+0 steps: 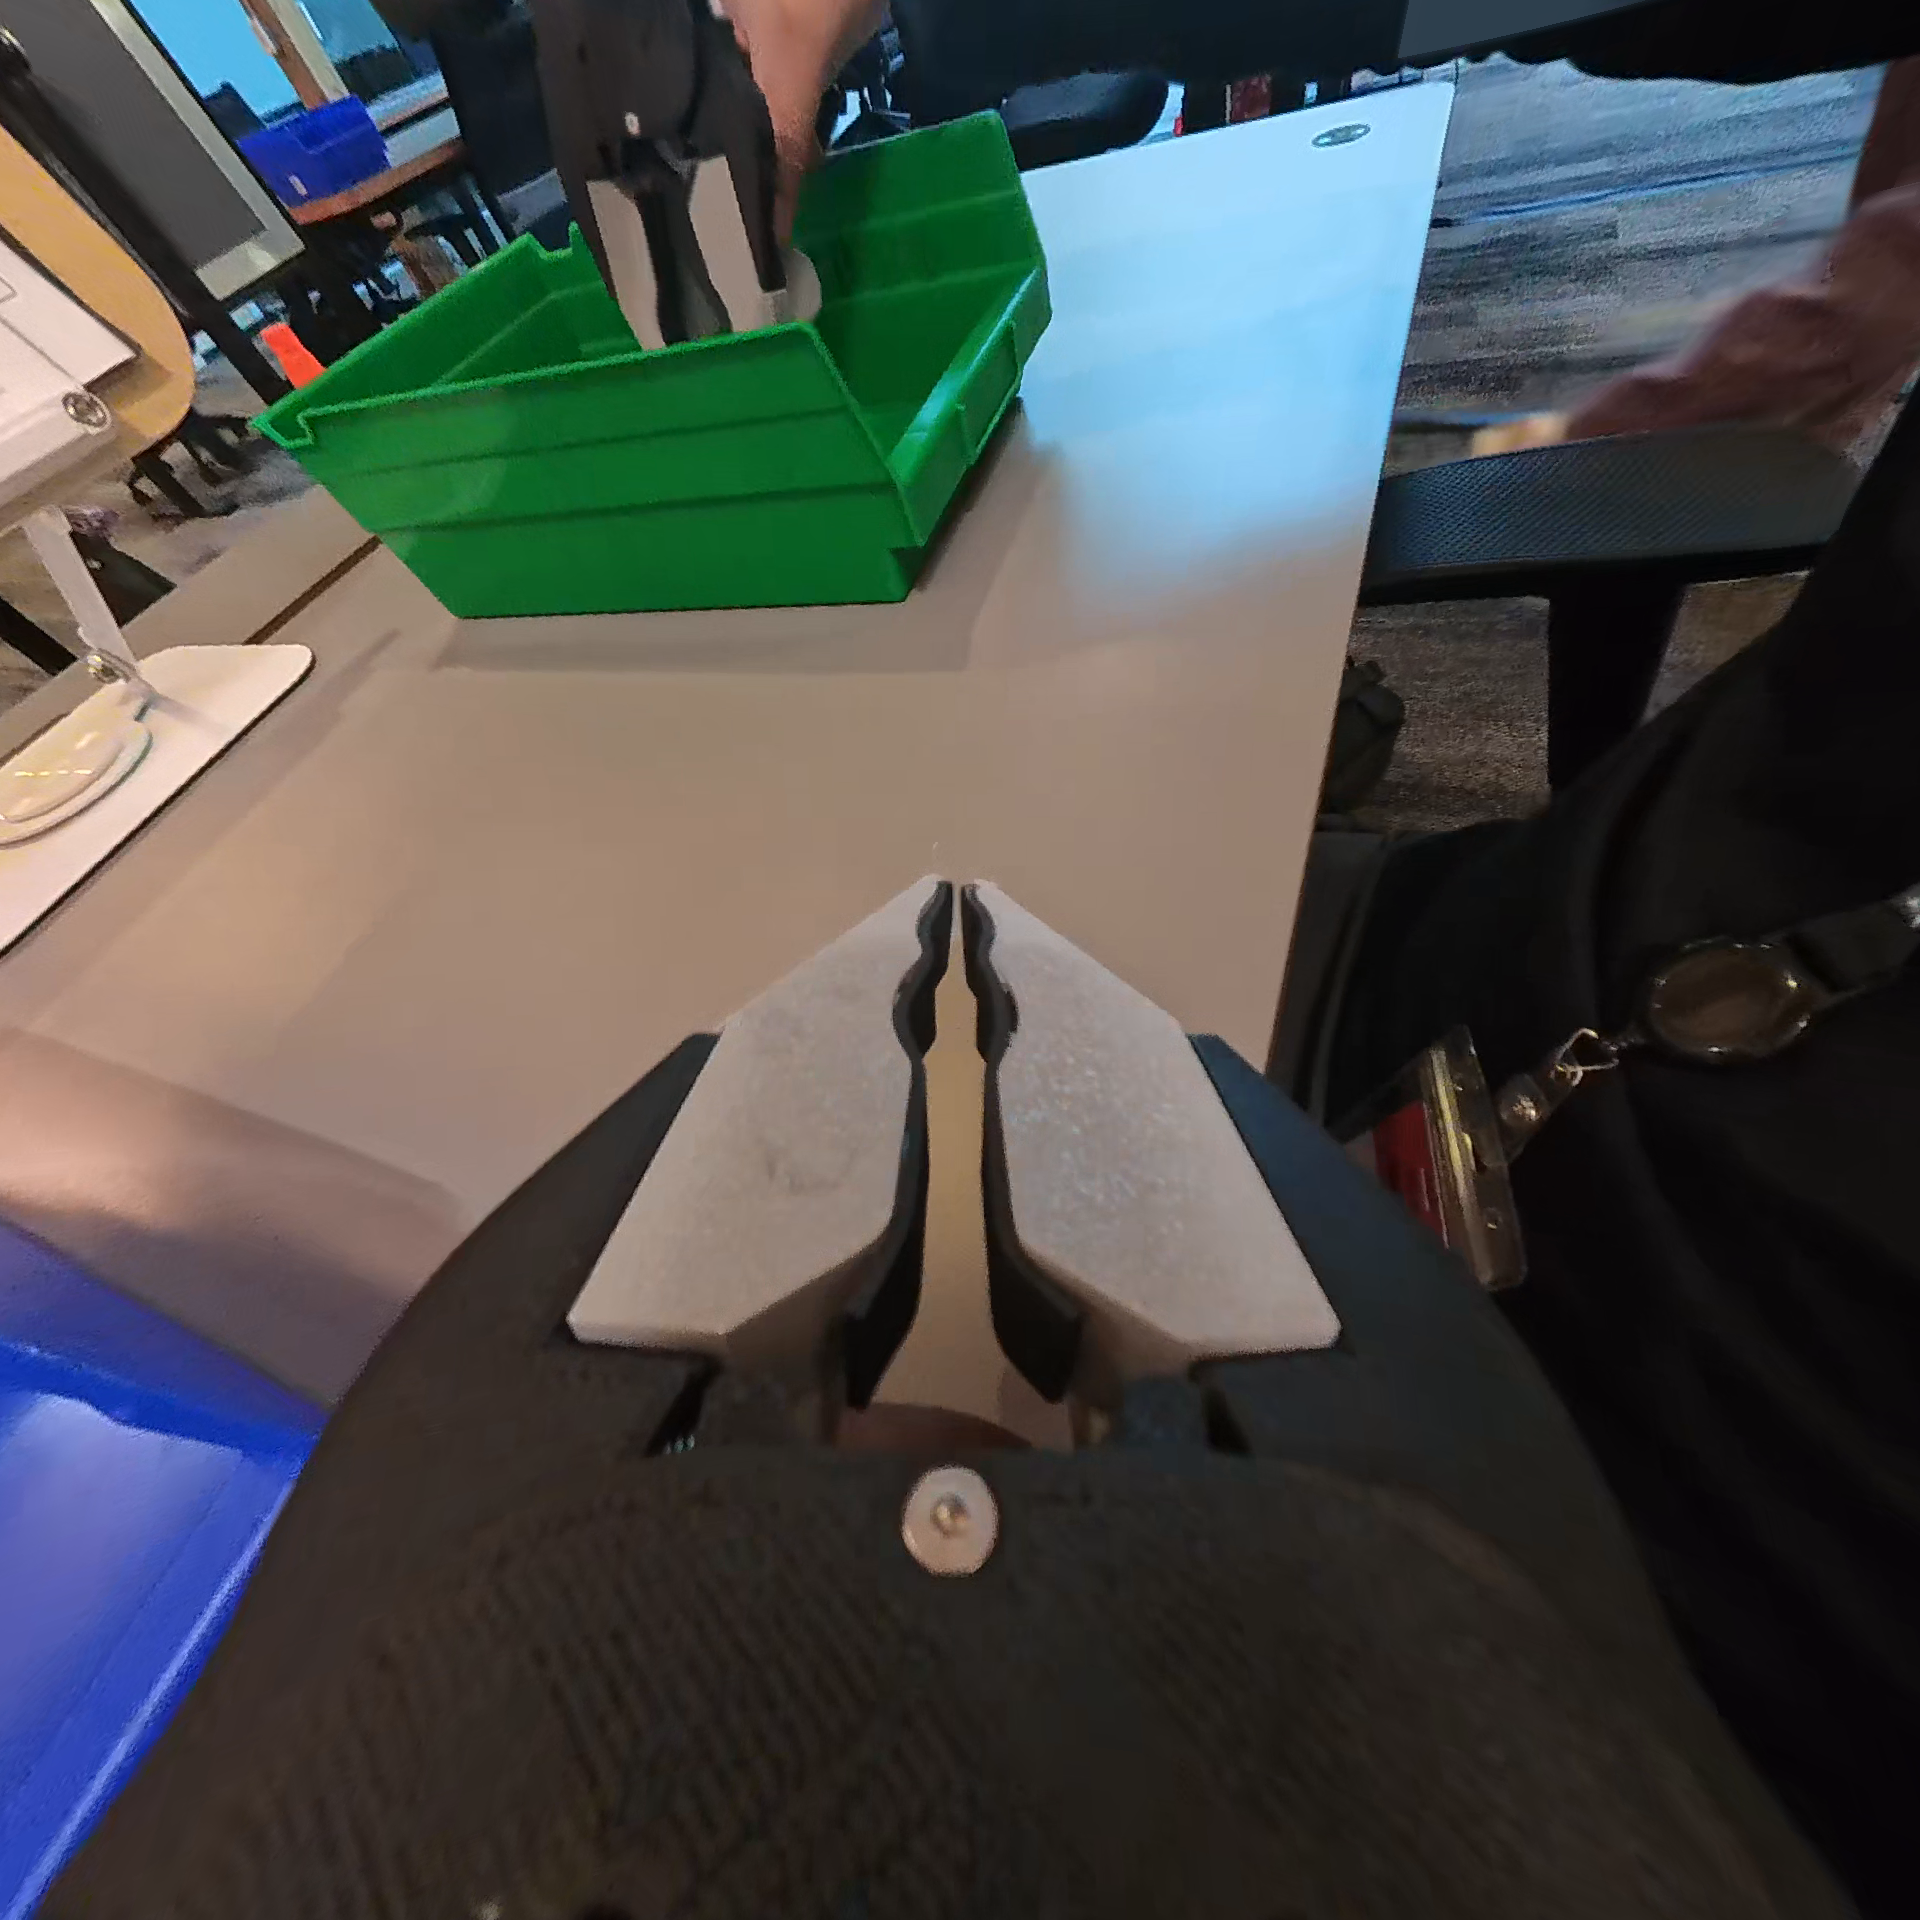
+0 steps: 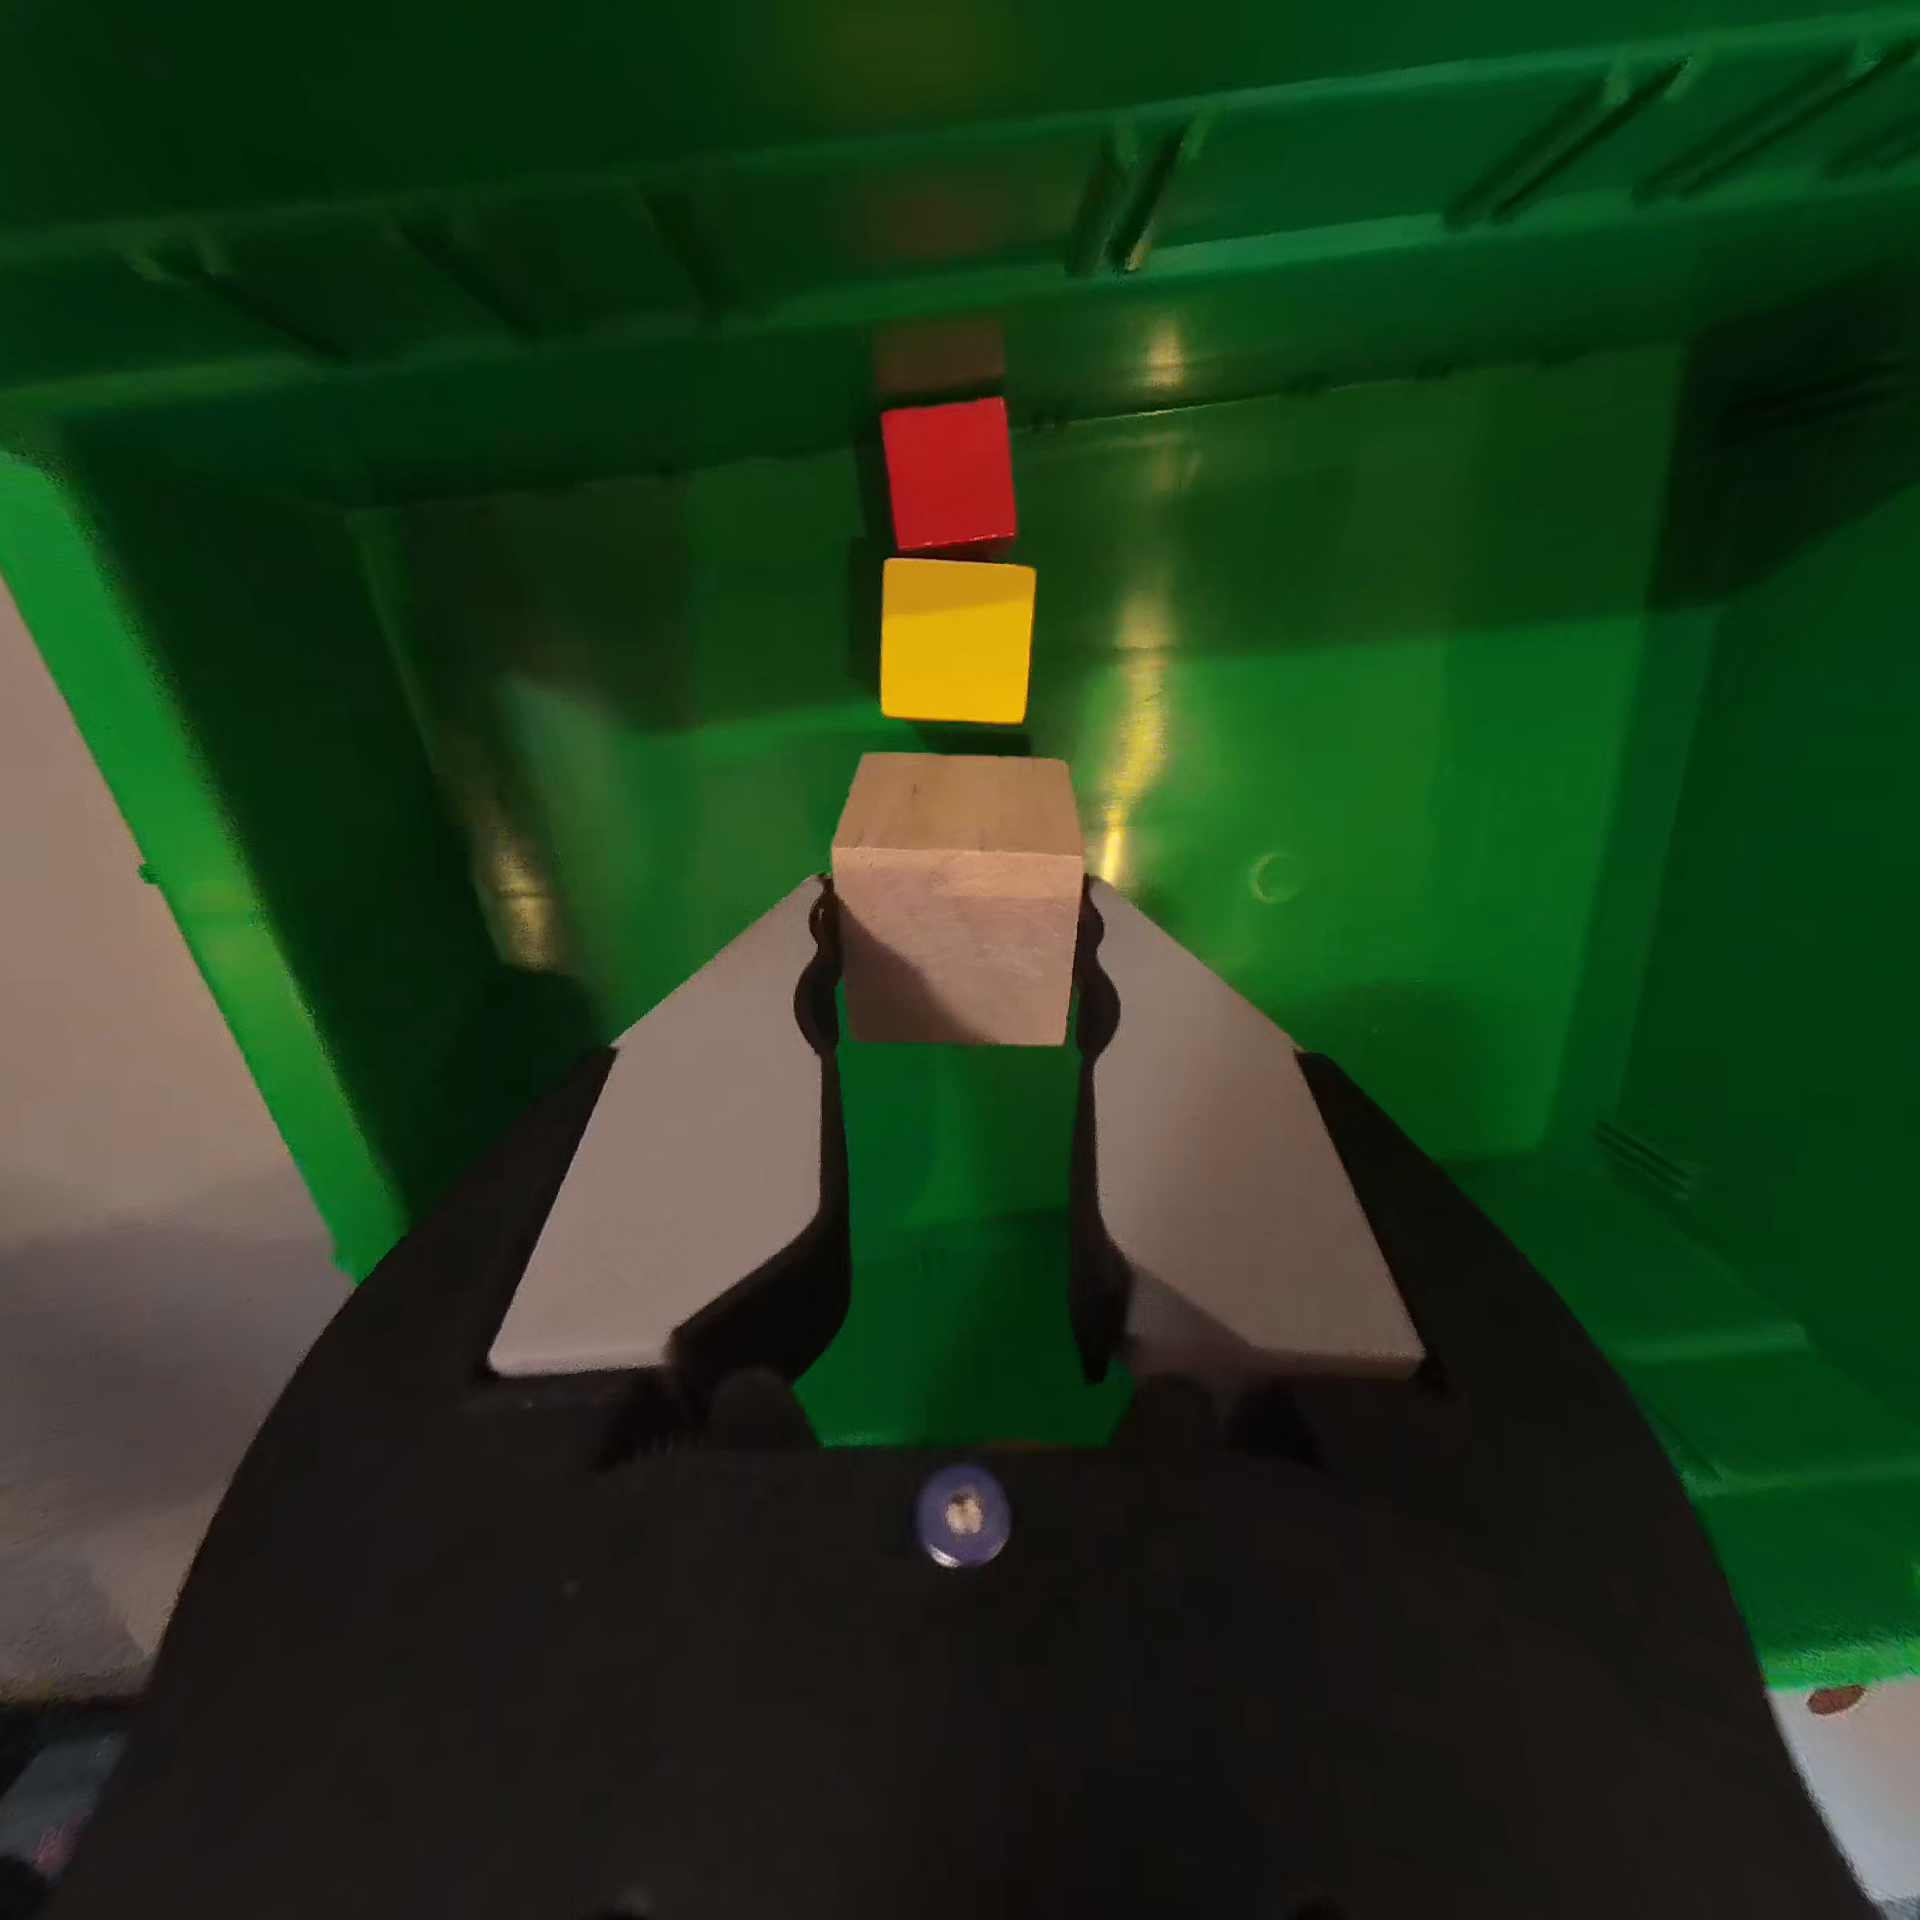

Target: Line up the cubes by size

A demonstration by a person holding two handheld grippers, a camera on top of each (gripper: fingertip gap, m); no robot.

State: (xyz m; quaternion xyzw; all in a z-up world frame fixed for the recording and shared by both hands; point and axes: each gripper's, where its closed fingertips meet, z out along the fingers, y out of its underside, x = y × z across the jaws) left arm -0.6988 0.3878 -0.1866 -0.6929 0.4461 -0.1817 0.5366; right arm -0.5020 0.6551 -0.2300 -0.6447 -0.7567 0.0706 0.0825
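In the right wrist view my right gripper point(image 2: 956, 914) is shut on a plain wooden cube point(image 2: 956, 899), the largest one, inside the green bin point(image 2: 1455, 727). Ahead of it on the bin floor lie a yellow cube point(image 2: 956, 639), then a smaller red cube point(image 2: 945, 473), in one line; a brownish shape point(image 2: 938, 353) beyond the red cube is blurred. In the left wrist view my left gripper point(image 1: 956, 894) is shut and empty, low over the grey table point(image 1: 623, 831). The right gripper point(image 1: 696, 260) shows there, reaching down into the green bin point(image 1: 675, 468).
A blue bin point(image 1: 125, 1455) sits at the near left of the left gripper. A white stand base point(image 1: 156, 727) is at the left table edge. A person in dark clothes with a badge reel point(image 1: 1714, 997) sits at the right beside a chair armrest point(image 1: 1610, 499).
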